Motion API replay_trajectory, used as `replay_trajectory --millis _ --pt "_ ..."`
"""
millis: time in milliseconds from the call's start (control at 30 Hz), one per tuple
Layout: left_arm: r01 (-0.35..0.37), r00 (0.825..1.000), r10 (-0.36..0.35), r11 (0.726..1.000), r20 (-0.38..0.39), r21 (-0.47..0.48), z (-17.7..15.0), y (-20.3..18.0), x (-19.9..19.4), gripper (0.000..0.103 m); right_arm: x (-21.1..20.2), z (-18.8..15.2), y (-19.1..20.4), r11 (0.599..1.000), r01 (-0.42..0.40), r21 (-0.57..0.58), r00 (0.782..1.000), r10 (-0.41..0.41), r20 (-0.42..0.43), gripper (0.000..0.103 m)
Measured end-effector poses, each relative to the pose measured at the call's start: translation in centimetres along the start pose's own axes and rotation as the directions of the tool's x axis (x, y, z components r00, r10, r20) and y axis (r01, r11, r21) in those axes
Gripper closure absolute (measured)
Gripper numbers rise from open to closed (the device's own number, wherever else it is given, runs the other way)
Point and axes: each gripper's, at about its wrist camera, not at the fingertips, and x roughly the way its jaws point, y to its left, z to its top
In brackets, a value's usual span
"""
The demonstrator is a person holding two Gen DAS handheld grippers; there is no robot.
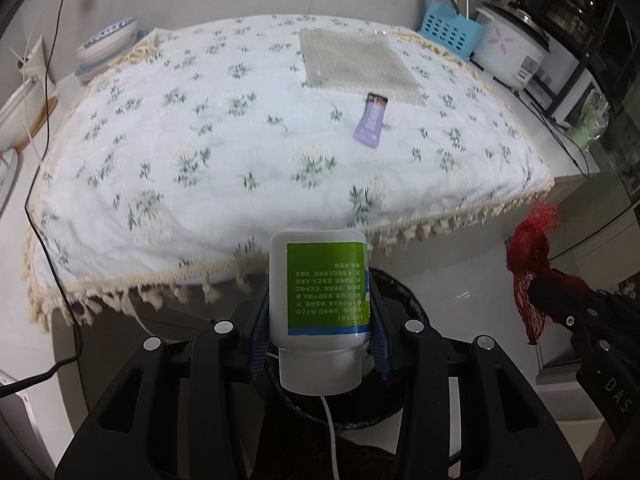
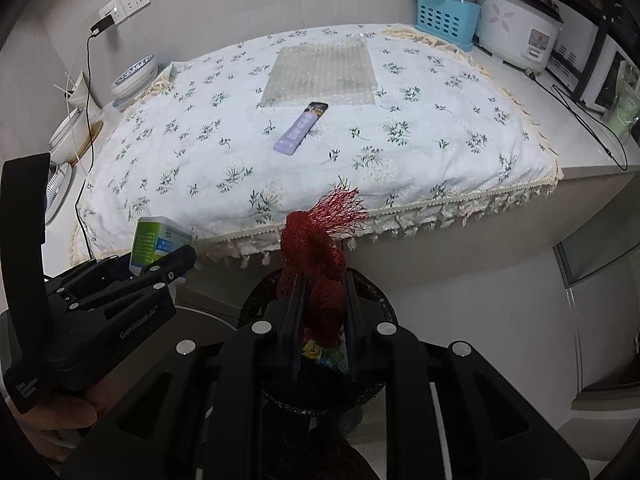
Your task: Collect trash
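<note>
I was at the drop-off step: my left tongs (image 1: 320, 344) were clamped on the white bottle (image 1: 318, 292), held cap-down just above the black bin (image 1: 404, 292) beside the bench (image 2: 592, 168), and my right tongs (image 2: 322, 320) were clamped on the red mesh net (image 2: 316, 256) over the same bin. The purple wrapper (image 2: 301, 128) and the bubble wrap sheet (image 2: 320, 76) lay on the cloth. As I judged it, next I needed to part both tongs over the opening.
</note>
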Motion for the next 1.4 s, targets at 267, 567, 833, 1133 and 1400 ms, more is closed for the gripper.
replay_trajectory --millis 267,567,833,1133,1400 --pt "-0.010 1.000 0.011 0.999 -0.026 0.038 -4.0 0.0 0.6 0.063 1.8 -3.1 0.0 1.000 0.009 -0.009 0.999 -0.010 -0.041 0.087" --pt "-0.025 0.997 0.029 0.998 -0.069 0.049 -7.6 0.1 2.4 0.063 4.8 -6.7 -0.2 1.000 0.003 -0.009 0.995 -0.004 -0.100 0.087" --pt "-0.011 0.995 0.014 0.999 -0.099 0.034 -9.6 0.2 5.5 0.063 8.0 -8.9 -1.2 1.000 -0.011 0.008 0.991 0.012 -0.137 0.087" --pt "-0.021 0.994 0.029 0.997 -0.110 0.078 -10.3 -0.6 9.1 0.062 9.3 -10.2 -1.6 1.000 -0.006 0.005 0.987 0.007 -0.161 0.087" --pt "0.018 0.995 -0.007 0.994 -0.103 0.111 -10.2 -1.9 11.1 0.062 9.6 -11.3 -1.5 1.000 -0.007 0.000 0.983 0.007 -0.181 0.087"
